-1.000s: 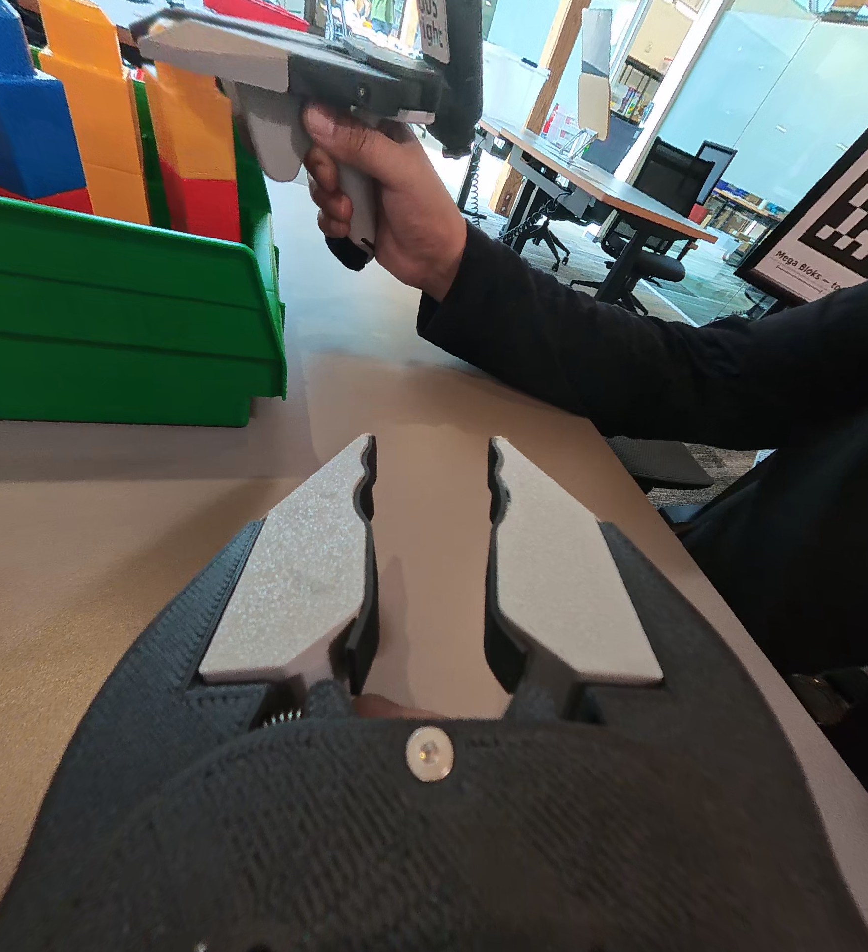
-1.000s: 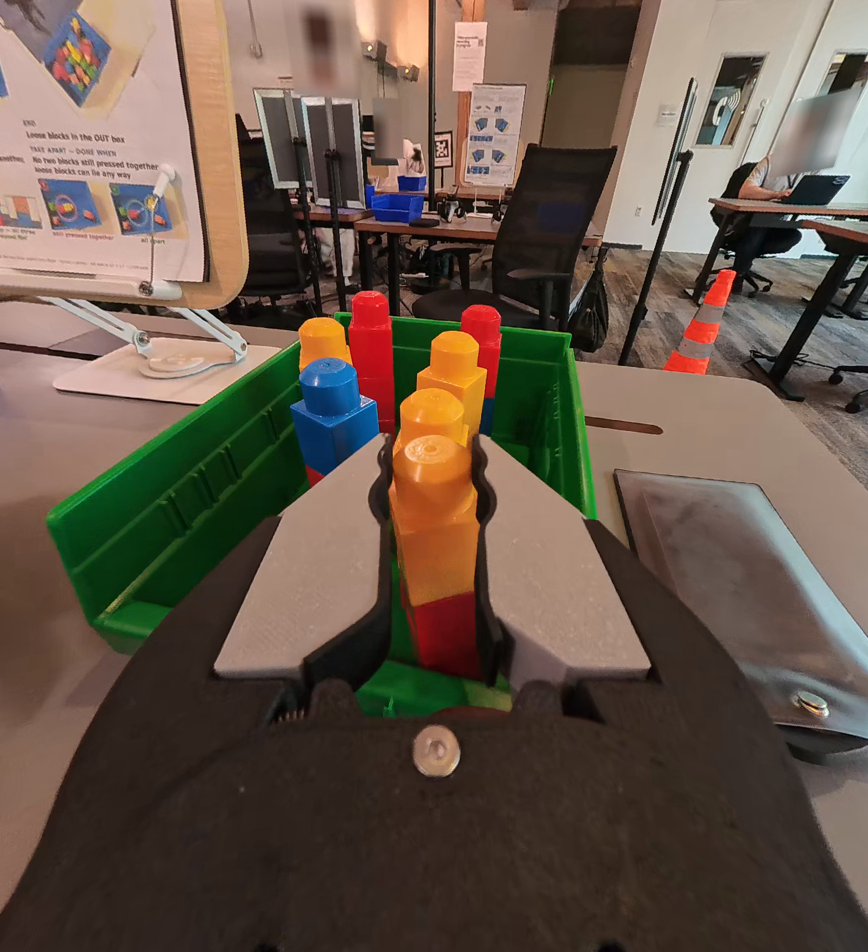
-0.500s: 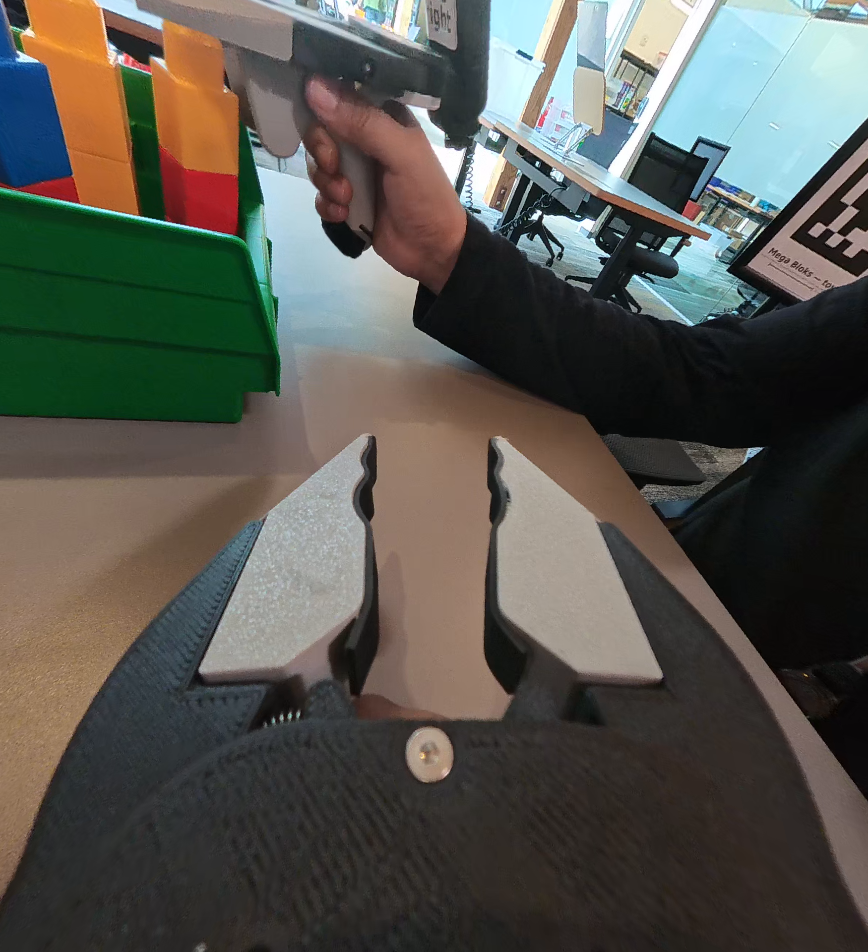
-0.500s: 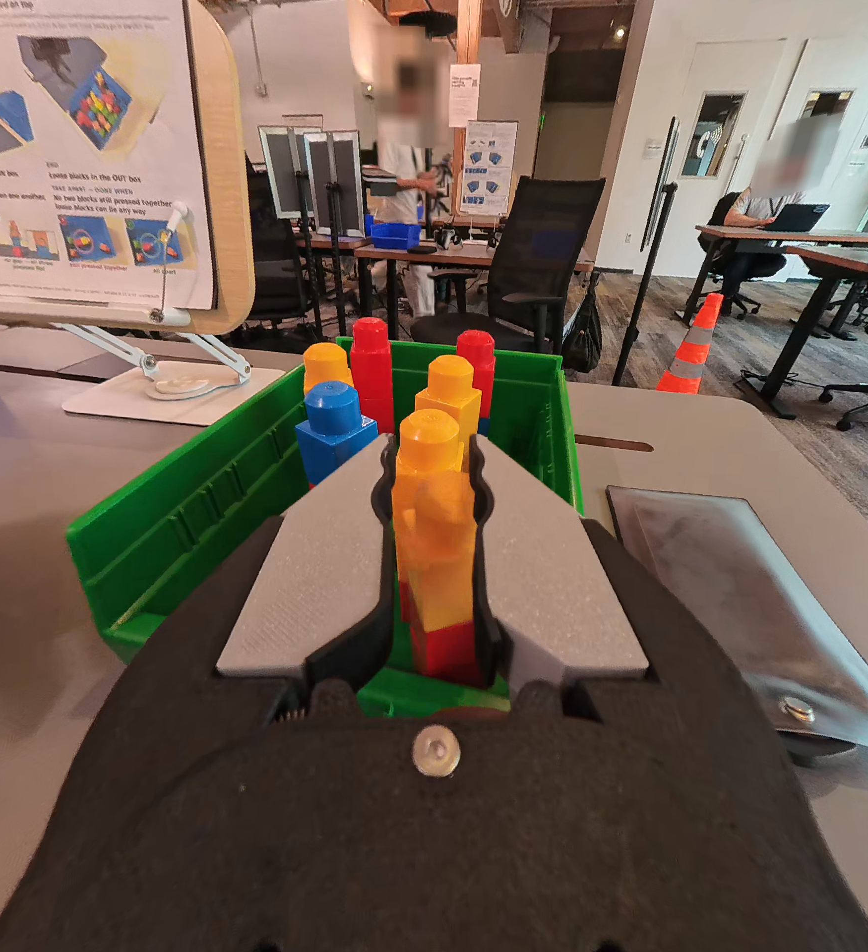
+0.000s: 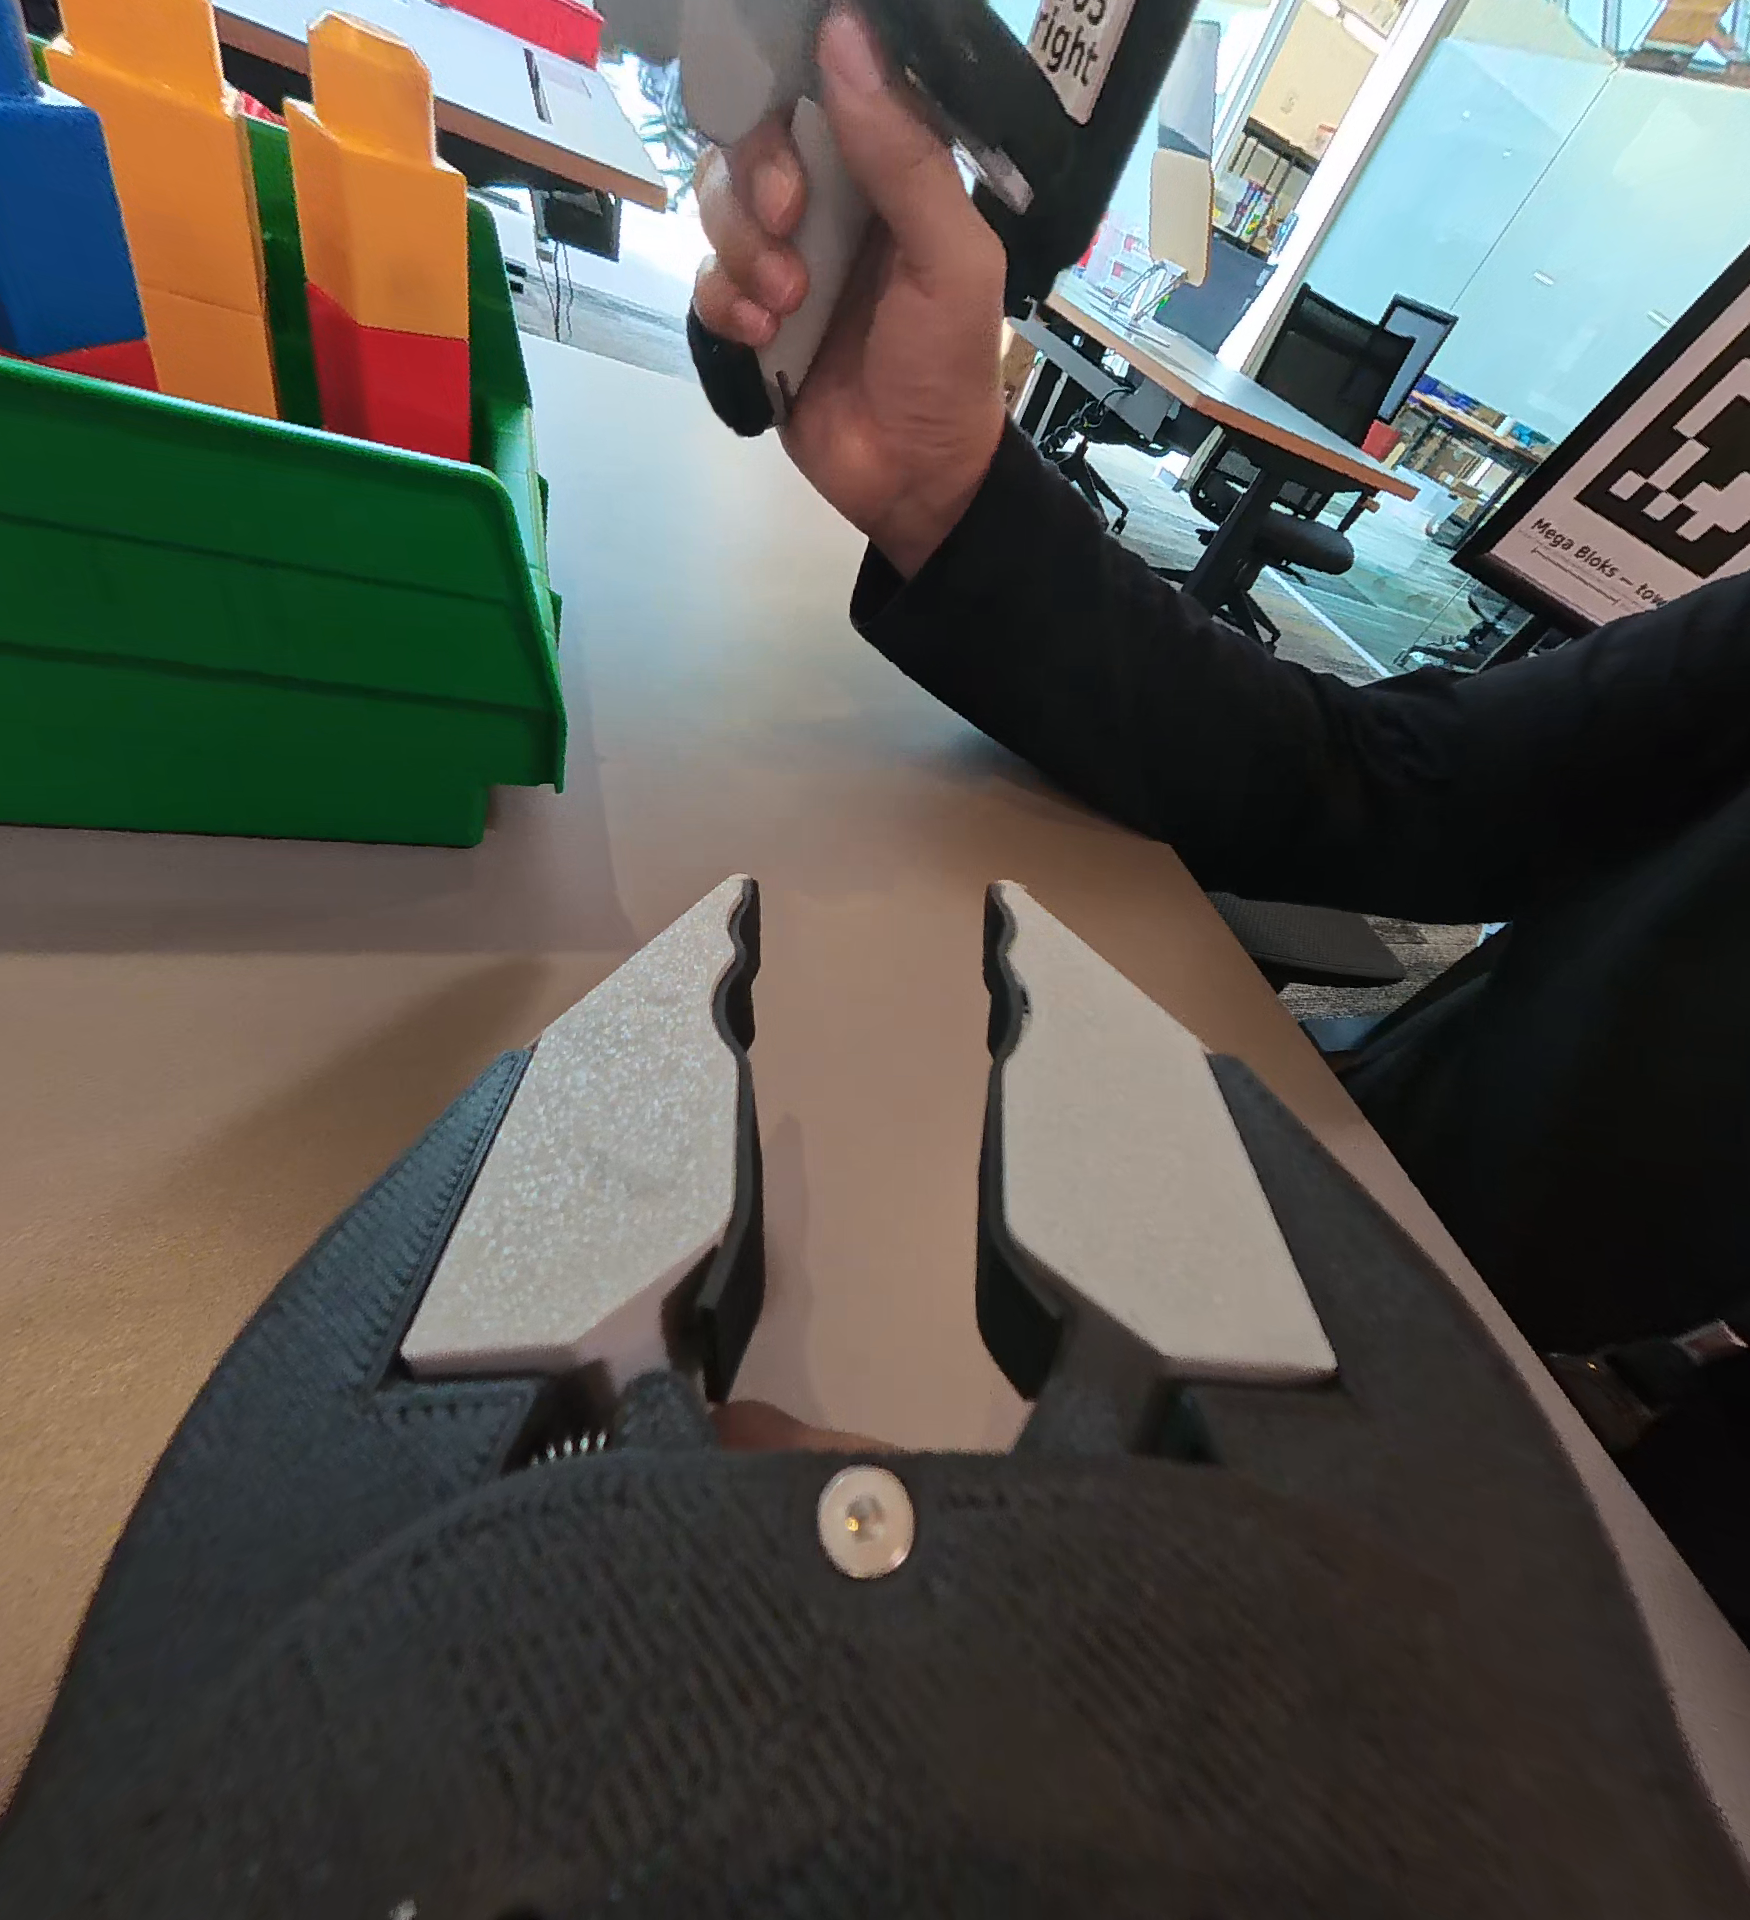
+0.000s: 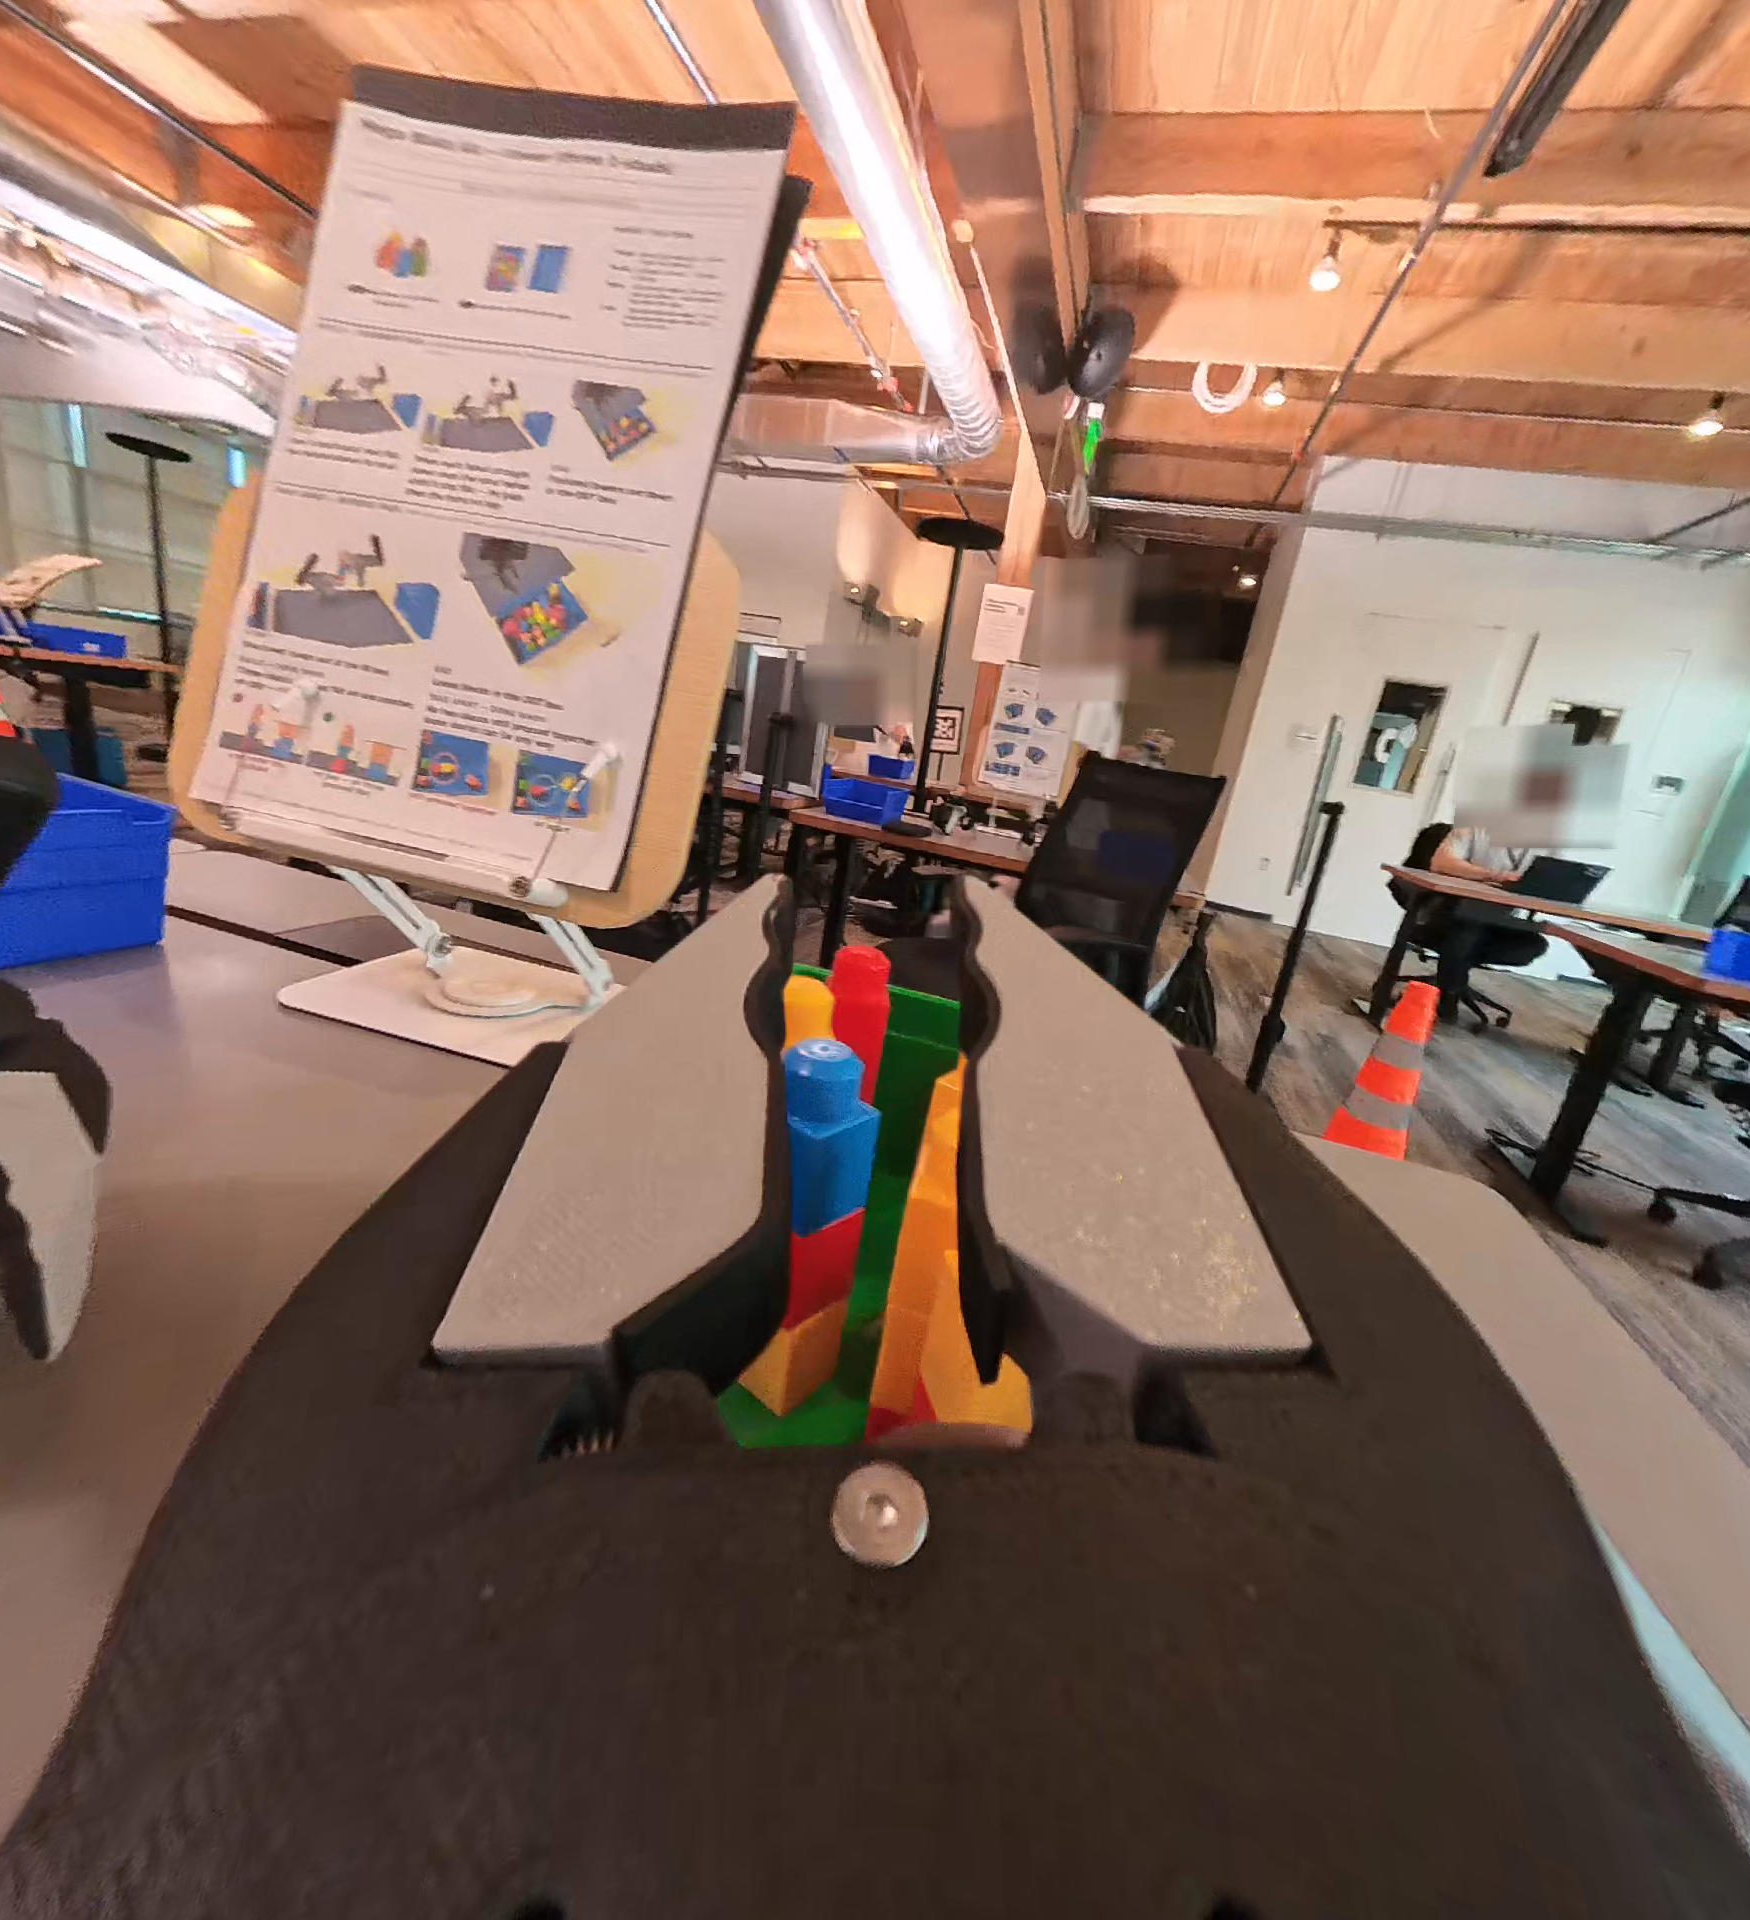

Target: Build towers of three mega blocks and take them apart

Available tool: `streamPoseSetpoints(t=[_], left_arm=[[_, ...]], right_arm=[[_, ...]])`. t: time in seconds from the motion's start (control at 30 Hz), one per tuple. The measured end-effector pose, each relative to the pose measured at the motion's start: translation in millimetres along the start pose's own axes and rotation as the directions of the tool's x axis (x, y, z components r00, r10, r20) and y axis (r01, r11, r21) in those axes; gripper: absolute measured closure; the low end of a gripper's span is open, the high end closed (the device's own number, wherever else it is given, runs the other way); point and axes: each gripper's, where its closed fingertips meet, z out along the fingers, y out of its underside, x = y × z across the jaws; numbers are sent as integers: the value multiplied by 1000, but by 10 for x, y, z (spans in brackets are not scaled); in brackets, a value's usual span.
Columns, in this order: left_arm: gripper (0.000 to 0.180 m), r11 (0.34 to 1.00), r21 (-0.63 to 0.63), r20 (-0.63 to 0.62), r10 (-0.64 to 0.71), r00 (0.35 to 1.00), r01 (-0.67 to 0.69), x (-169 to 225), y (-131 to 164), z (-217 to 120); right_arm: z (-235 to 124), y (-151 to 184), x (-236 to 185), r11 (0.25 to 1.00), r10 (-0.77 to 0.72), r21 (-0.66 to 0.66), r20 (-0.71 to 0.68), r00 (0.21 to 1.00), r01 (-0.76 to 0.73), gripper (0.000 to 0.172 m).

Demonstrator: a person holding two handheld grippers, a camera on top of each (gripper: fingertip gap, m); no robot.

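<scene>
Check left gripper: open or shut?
Open. The left gripper sits with its fingers clearly apart, only bare table showing between them; nothing held.

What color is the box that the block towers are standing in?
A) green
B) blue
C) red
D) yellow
A: the block towers stand inside a green bin on the table, with their tops rising above its rim.
</scene>
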Motion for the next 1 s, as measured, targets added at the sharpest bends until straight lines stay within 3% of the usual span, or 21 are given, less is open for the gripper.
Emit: streamPoseSetpoints(t=[0.1,0.2,0.27,0.37,0.43,0.5,0.57,0.63,0.73,0.87,1.0], left_arm=[[139,1000,-25,26,-13,1000,14,-27,37,-10],[138,994,-105,182,26,983,-7,-167,36,-193],[131,993,-115,298,40,954,-6,-213,-133,-470],[129,994,106,443,-25,896,-24,-130,-770,-1135],[128,952,299,523,-109,846,-63,-13,-1180,-1781],[128,927,348,688,-154,709,-137,-13,-1303,-2555],[123,929,324,835,-191,517,-179,-43,-1222,-3374],[123,926,339,893,-261,366,-165,-69,-1052,-4129],[126,940,340,926,-333,179,-10,-308,-498,-4991],[122,911,326,929,-359,93,253,-803,305,-5390],[123,892,249,952,-296,72,376,-1228,694,-5462]], right_arm=[[53,-1,-189,1000,-26,-9,67,997,27,141],[93,38,-298,993,-108,-42,78,991,112,142],[102,19,-368,989,-140,-38,89,986,144,142],[99,-33,-474,987,-155,-9,113,981,158,143],[75,-106,-628,992,-127,44,182,975,121,140],[39,-189,-809,994,-73,97,279,957,47,139],[35,-200,-934,995,-51,100,332,942,18,134],[50,-174,-1074,995,-62,90,369,927,30,131],[85,-93,-1337,998,-60,55,439,897,40,131],[103,38,-1710,998,-58,8,538,841,64,129],[121,150,-1934,997,-47,-25,587,809,76,128]])
